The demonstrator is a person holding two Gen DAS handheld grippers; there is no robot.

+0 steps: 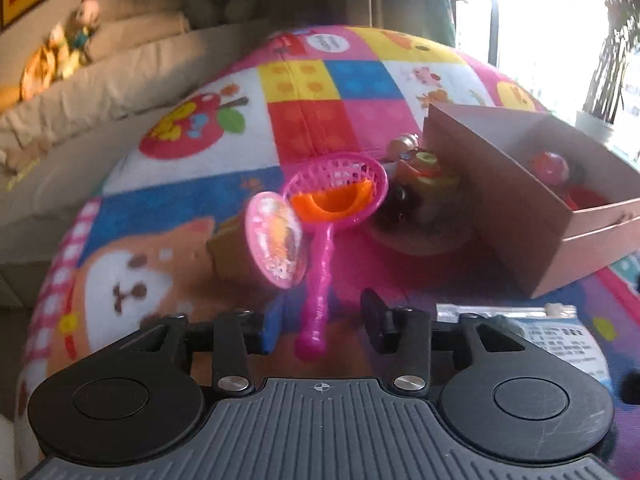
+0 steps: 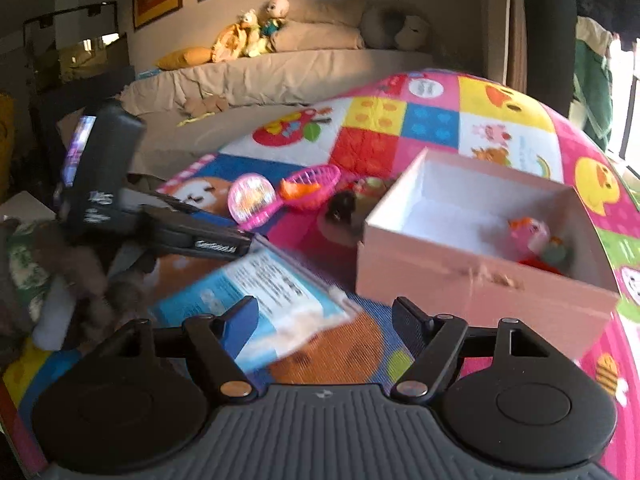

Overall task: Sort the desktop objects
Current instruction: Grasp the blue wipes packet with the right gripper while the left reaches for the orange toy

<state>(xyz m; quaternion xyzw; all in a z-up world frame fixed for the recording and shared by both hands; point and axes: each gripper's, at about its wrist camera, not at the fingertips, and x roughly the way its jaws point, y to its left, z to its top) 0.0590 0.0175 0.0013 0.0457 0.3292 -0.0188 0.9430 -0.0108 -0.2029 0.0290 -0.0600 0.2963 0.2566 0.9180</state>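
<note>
Pink cardboard box (image 2: 480,292) is the landmark: a few toys already lie inside, so sorting looks partly done. Left of it, the left gripper (image 1: 320,324) stands with fingers apart around the handle of a pink toy net (image 1: 336,196), not yet clamped; I would close low on the handle, then lift clear of the box wall. Nearer than the box, the right gripper (image 2: 324,320) gapes over a blue packet (image 2: 256,300). Beneath lies a patchwork play mat (image 2: 432,120); beyond, a beige bed (image 2: 280,72)
</note>
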